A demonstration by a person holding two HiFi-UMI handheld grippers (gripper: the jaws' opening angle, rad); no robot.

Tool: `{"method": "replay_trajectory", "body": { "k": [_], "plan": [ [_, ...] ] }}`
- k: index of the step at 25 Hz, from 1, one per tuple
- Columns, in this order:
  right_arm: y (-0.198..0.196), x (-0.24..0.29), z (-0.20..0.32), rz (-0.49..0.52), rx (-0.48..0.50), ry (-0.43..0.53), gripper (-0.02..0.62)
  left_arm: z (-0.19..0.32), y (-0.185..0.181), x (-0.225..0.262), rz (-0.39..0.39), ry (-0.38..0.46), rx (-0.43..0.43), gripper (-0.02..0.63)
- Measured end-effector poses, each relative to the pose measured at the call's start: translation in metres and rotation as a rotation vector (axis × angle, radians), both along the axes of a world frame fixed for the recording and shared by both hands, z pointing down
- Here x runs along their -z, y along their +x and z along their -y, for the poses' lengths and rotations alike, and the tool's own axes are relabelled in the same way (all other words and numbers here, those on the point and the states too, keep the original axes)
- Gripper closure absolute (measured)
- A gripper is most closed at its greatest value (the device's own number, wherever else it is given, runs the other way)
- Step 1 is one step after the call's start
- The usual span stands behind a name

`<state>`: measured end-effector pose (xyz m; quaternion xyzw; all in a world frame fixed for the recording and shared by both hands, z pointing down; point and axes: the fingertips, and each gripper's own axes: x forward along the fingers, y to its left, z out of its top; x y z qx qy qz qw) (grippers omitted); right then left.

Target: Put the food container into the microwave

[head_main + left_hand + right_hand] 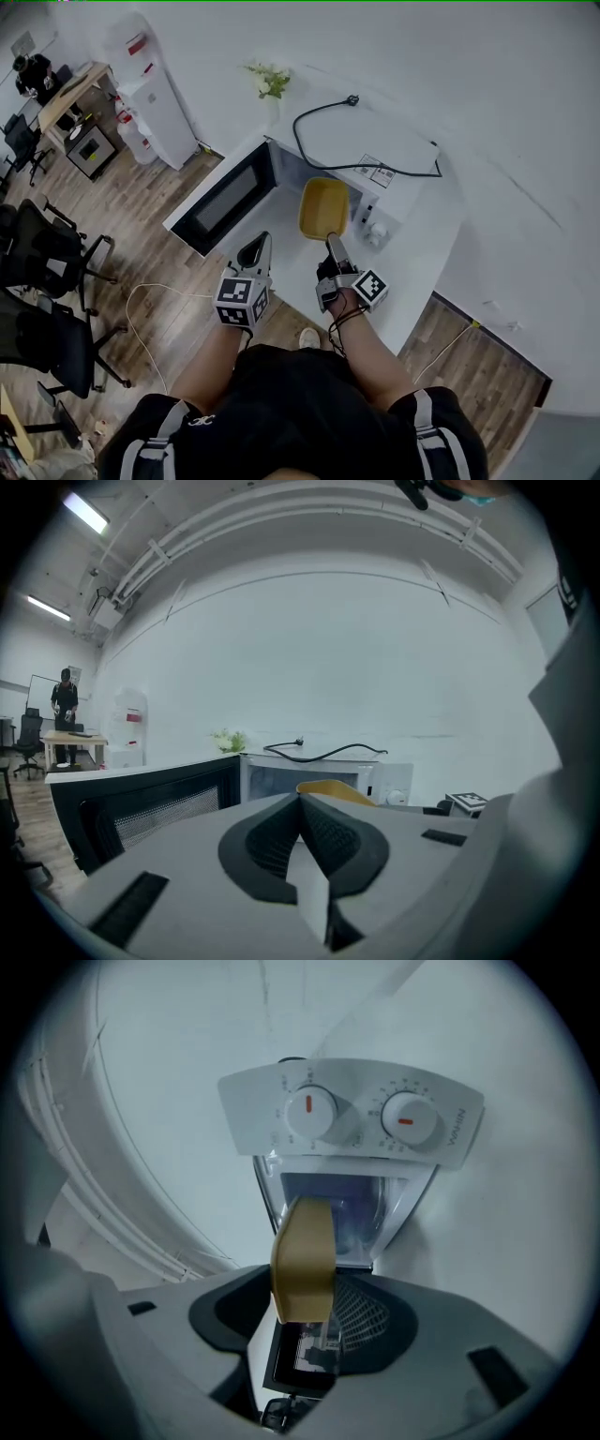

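Observation:
A white microwave (pixel 375 150) stands on a white table (pixel 427 253) with its dark door (pixel 225 199) swung open to the left. My right gripper (pixel 332 241) is shut on the near rim of a yellow food container (pixel 323 208), which hangs just in front of the open cavity. In the right gripper view the container's rim (pixel 303 1260) sits between the jaws of the right gripper (pixel 314 1321), below the two-knob control panel (pixel 352 1115). My left gripper (pixel 255 251) hovers beside the door, shut and holding nothing; the left gripper (pixel 302 803) has its jaws meeting at the tips, with the container (pixel 337 790) beyond them.
A black power cable (pixel 356 159) lies on the microwave's top, its plug (pixel 352 99) loose. A small plant (pixel 269 81) stands behind the microwave. A water dispenser (pixel 155 94) and office chairs (pixel 47 253) are on the wooden floor to the left.

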<state>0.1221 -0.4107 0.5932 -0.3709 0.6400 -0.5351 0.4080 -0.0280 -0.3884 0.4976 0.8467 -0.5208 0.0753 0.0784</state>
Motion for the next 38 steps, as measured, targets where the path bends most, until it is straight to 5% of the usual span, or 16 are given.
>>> {"method": "replay_trajectory", "body": {
  "k": [15, 23, 38],
  "plan": [
    [0.016, -0.036, 0.105, -0.004, -0.181, -0.083, 0.382, 0.081, -0.007, -0.019, 0.055, -0.046, -0.076, 0.594],
    [0.021, -0.047, 0.141, 0.012, -0.290, -0.132, 0.382, 0.106, -0.033, -0.025, -0.004, -0.096, -0.086, 0.594],
    [0.013, -0.070, 0.197, 0.007, -0.421, -0.245, 0.380, 0.132, -0.046, -0.022, 0.005, -0.074, -0.167, 0.594]
  ]
}}
